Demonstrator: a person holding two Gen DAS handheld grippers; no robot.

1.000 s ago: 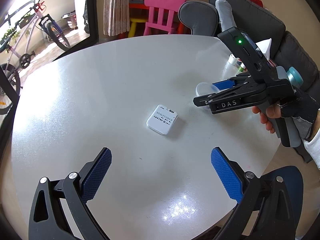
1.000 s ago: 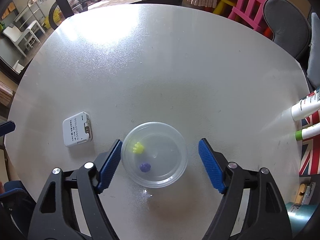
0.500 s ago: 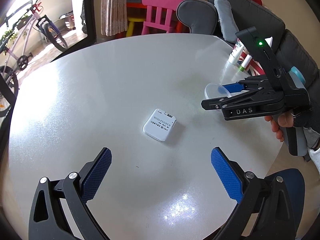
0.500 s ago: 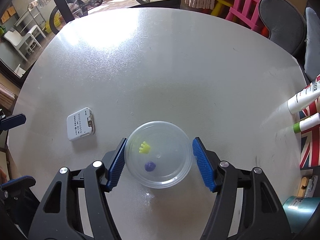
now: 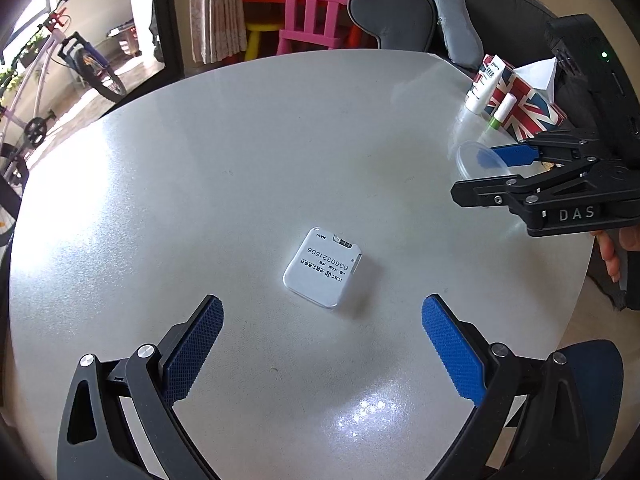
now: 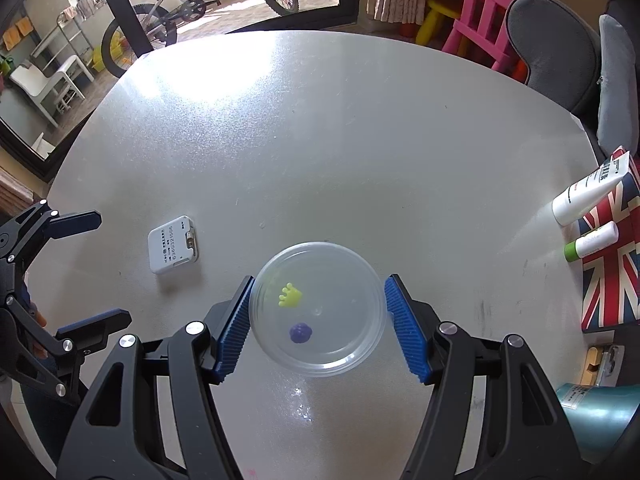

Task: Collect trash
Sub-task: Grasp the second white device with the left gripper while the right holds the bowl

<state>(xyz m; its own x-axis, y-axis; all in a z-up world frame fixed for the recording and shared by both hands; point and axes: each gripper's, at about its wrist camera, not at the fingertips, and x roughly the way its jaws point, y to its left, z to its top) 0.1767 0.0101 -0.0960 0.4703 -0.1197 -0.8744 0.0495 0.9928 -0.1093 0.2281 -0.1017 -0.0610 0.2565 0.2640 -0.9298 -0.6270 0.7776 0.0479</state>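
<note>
A clear round plastic container [image 6: 320, 344] with a yellow bit [image 6: 290, 295] and a purple bit [image 6: 301, 333] inside sits between the blue pads of my right gripper [image 6: 319, 282], which is shut on its rim. In the left wrist view the same container [image 5: 476, 156] shows at the right, held in the right gripper [image 5: 476, 172] just above the white round table [image 5: 240, 160]. A flat white device with printed numbers [image 5: 323, 267] lies on the table. My left gripper [image 5: 322, 302] hovers open right in front of it, touching nothing. From the right wrist view the device [image 6: 173, 244] lies left of the container.
A Union Jack tissue box [image 6: 608, 280] with two white tubes [image 6: 584, 196] leaning on it stands at the table's right edge, with a teal can [image 6: 596, 404] nearer. A pink chair [image 5: 312, 12] and a grey chair [image 6: 552, 52] stand behind the table.
My right gripper's jaws closed on the container, and it has risen a little. My left gripper moved closer to the white device, which now looks larger between its fingers.
</note>
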